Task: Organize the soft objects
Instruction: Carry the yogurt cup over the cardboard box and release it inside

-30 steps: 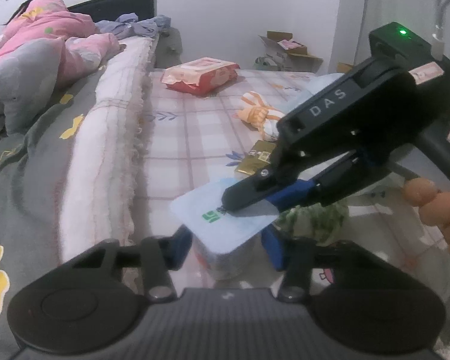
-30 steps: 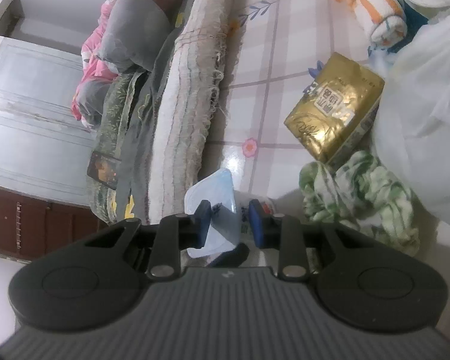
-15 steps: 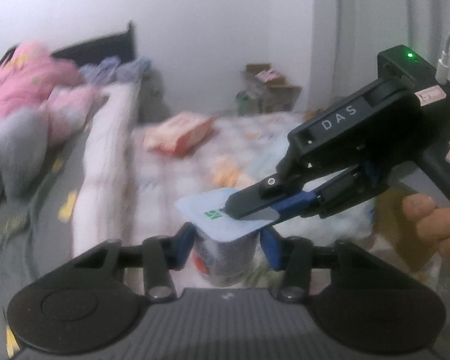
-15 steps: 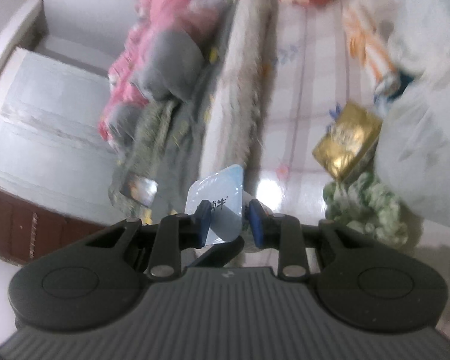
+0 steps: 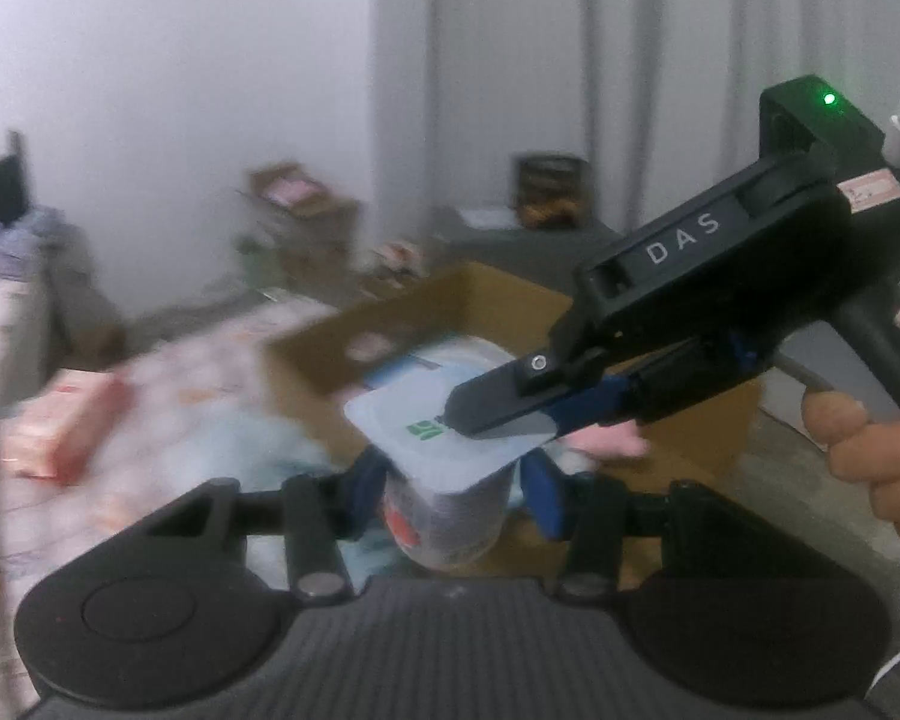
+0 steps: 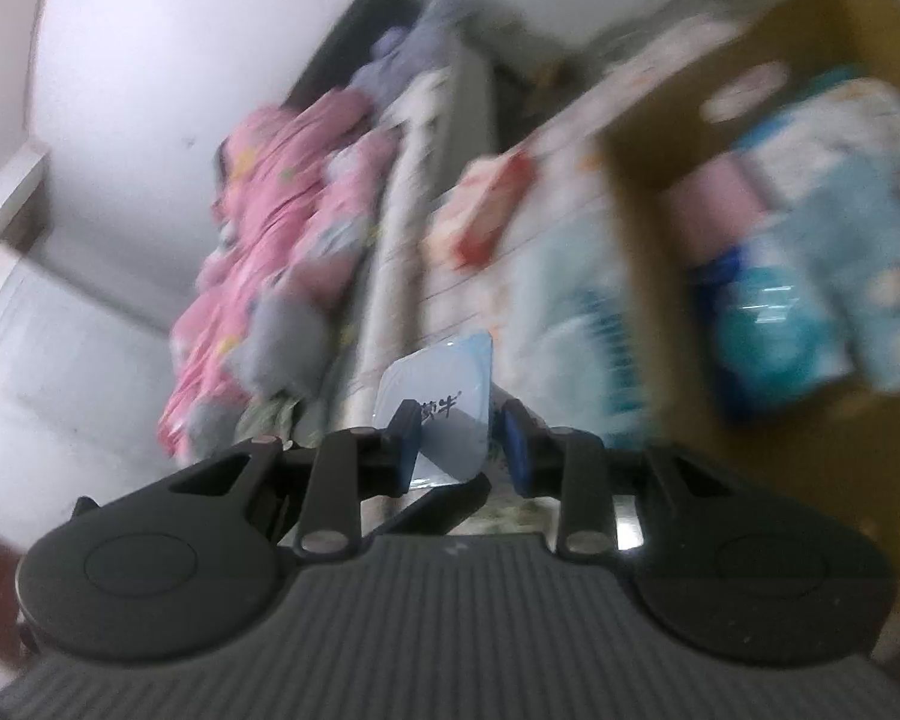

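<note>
A yogurt cup [image 5: 444,504] with a pale blue foil lid [image 5: 438,426] sits between the fingers of my left gripper [image 5: 453,489], which is shut on its body. My right gripper [image 6: 462,441] comes in from the right in the left wrist view [image 5: 510,414] and pinches the lid's edge [image 6: 435,414]. Both hold the cup in the air in front of an open cardboard box [image 5: 708,426]. The box [image 6: 636,192] holds soft packs in blue, white and pink [image 6: 810,264].
A red and white wipes pack [image 5: 60,420] lies on the checked floor mat to the left. The bed with pink and grey bedding [image 6: 276,252] is further left. More boxes and clutter [image 5: 300,222] stand by the back wall. Both views are motion blurred.
Both grippers have lifted the cup off the mat and swung right. The bed has slid out of the left view and the cardboard box has come in behind the cup.
</note>
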The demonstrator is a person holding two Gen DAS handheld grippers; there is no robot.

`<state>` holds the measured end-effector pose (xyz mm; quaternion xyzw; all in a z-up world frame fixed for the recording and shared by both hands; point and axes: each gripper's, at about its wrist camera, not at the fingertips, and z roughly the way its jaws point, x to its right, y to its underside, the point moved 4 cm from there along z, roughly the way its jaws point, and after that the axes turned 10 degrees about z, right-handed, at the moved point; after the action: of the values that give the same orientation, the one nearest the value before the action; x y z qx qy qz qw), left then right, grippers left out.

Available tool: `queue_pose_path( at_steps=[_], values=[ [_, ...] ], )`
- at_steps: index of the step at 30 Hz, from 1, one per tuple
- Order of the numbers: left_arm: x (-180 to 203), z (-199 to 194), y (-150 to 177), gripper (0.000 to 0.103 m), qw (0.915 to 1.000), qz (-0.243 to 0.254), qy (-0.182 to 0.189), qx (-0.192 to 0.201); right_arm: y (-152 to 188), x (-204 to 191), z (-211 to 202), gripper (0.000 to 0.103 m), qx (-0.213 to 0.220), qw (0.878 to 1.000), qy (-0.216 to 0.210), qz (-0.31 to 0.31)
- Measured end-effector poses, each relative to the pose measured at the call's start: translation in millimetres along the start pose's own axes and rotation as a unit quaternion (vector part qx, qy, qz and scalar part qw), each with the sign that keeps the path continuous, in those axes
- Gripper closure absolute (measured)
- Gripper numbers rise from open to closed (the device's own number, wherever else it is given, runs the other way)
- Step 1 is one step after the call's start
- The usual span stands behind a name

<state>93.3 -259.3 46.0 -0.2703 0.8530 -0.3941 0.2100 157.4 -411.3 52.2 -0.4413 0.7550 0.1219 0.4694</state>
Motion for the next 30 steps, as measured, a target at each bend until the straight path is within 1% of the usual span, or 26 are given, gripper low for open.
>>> queue_pose_path(
  at_steps=[3, 6, 10, 13, 15, 17, 18, 20, 23, 25, 30],
  values=[
    [25, 31, -7, 0.053, 0.9989, 0.012, 0.035, -0.029, -10, 39, -21, 0.074, 0.009, 0.999, 0.027, 0.029],
    [40, 58, -4, 0.053, 0.9961, 0.012, 0.059, -0.064, -14, 77, -27, 0.073, 0.001, 0.997, 0.040, 0.066],
    [42, 83, 11, 0.053, 0.9911, 0.007, 0.080, -0.106, -14, 113, -12, 0.073, -0.026, 0.993, 0.049, 0.101],
    [37, 94, 18, 0.053, 0.9886, 0.013, 0.081, -0.127, -18, 133, 6, 0.072, -0.048, 0.990, 0.060, 0.118],
    [35, 96, 19, 0.051, 0.9889, 0.020, 0.076, -0.126, -24, 142, 20, 0.071, -0.066, 0.987, 0.064, 0.129],
    [34, 95, 20, 0.047, 0.9883, 0.023, 0.080, -0.128, -26, 152, 31, 0.071, -0.087, 0.984, 0.057, 0.143],
    [34, 96, 19, 0.046, 0.9881, 0.024, 0.083, -0.128, -28, 156, 36, 0.071, -0.092, 0.983, 0.060, 0.147],
    [33, 91, 18, 0.046, 0.9883, 0.028, 0.082, -0.126, -32, 158, 41, 0.071, -0.094, 0.983, 0.081, 0.137],
    [30, 81, 16, 0.046, 0.9896, 0.025, 0.080, -0.116, -36, 159, 42, 0.071, -0.092, 0.983, 0.090, 0.131],
    [26, 72, 15, 0.045, 0.9907, 0.021, 0.079, -0.109, -36, 157, 38, 0.070, -0.083, 0.984, 0.101, 0.120],
    [11, 46, 17, 0.043, 0.9940, 0.015, 0.064, -0.088, -39, 154, 32, 0.062, -0.063, 0.986, 0.112, 0.107]
  ],
)
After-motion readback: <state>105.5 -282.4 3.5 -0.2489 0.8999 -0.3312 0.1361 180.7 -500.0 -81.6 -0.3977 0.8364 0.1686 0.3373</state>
